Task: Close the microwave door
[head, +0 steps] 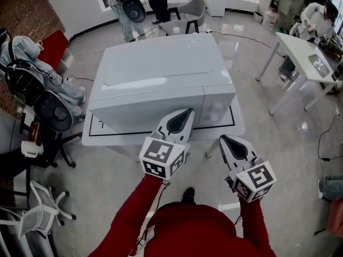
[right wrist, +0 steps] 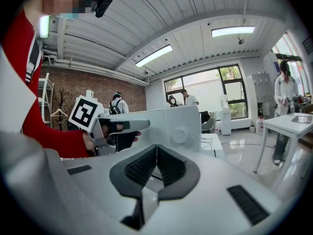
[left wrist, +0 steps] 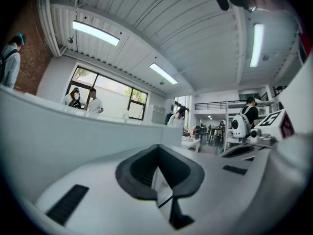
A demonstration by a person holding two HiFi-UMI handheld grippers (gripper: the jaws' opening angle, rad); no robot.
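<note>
A white microwave (head: 161, 79) stands on a white table (head: 238, 126), and its door (head: 144, 119) lies flush with the front. My left gripper (head: 187, 112) is shut and empty, its tips at the front face where the door meets the control panel (head: 217, 108); contact cannot be told. In the left gripper view the jaws (left wrist: 157, 147) meet, with the microwave's wall (left wrist: 58, 141) close on the left. My right gripper (head: 222, 139) hangs shut and empty in front of the table's right part. Its own view shows the joined tips (right wrist: 156, 146), the microwave (right wrist: 181, 126) and the left gripper (right wrist: 139, 125).
Office chairs hung with backpacks (head: 51, 108) and a seated person (head: 27, 52) are on the left. A second white table (head: 305, 52) stands at the right, with a person behind it. More people stand at the back. A cable (head: 321, 143) lies on the floor.
</note>
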